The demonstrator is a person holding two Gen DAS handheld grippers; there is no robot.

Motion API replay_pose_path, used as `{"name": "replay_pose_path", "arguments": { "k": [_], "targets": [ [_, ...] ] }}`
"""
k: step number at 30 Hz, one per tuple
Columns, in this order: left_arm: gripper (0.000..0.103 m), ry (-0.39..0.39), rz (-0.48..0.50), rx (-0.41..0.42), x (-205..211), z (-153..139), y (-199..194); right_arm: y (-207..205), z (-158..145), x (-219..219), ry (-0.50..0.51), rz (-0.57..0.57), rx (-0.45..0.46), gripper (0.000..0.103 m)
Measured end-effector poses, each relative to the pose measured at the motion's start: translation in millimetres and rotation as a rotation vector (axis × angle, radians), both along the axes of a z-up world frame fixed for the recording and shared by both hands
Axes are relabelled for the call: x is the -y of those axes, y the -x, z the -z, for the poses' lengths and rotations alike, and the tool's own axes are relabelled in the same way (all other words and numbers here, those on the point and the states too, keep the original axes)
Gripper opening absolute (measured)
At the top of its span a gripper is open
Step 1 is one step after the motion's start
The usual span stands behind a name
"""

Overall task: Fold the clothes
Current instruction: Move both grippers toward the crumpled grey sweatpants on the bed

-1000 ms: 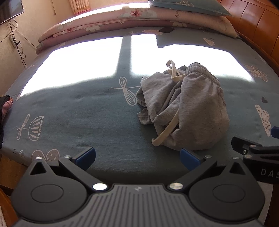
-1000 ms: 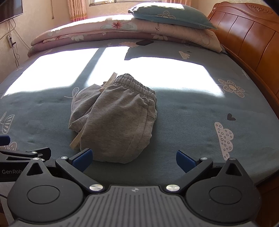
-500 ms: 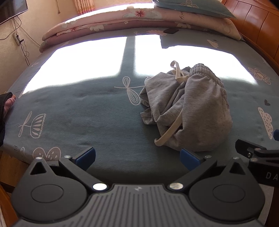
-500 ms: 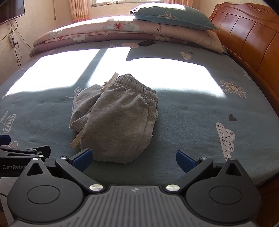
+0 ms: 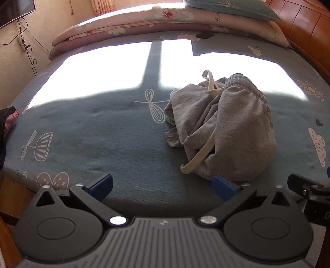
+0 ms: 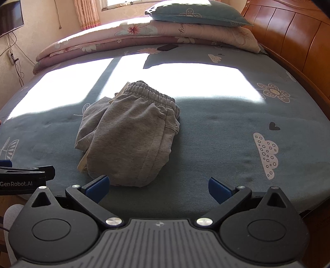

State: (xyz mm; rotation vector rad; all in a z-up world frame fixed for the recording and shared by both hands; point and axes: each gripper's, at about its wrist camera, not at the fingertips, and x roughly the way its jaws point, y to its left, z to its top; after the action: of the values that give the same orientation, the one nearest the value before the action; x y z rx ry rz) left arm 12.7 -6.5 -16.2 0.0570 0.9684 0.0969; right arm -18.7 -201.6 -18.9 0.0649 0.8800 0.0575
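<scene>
both left gripper (image 5: 163, 186) & right gripper (image 6: 158, 187) jaws wide open, holding nothing, w/ grey pants (image 6: 132, 136) bunched mid bed (image 6: 226, 132) just ahead, so prob best grab the waistband (image 6: 152, 95) corners & spread flat first.

one grey garment (image 6: 132, 136), one pillow (image 6: 196, 15), one quilt (image 6: 144, 35)

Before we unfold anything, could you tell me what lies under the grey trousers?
The grey trousers rest on the blue bedsheet; a cream drawstring pokes out. Anything beneath is hidden.
</scene>
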Motion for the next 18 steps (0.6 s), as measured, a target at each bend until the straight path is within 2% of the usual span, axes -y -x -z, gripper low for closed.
{"name": "replay_pose_path", "arguments": {
  "k": [9,13,18],
  "targets": [
    [0.103,0.008,-0.038,0.007,-12,5,-24,-34,11,-5,0.022,-0.017,-0.02,0.103],
    [0.103,-0.009,-0.042,-0.005,-12,9,-29,-41,14,-7,0.019,-0.013,-0.031,0.103],
    [0.103,0.007,-0.033,-0.01,-11,12,-30,-44,18,-10,0.029,-0.019,-0.045,0.103]
  ]
}}
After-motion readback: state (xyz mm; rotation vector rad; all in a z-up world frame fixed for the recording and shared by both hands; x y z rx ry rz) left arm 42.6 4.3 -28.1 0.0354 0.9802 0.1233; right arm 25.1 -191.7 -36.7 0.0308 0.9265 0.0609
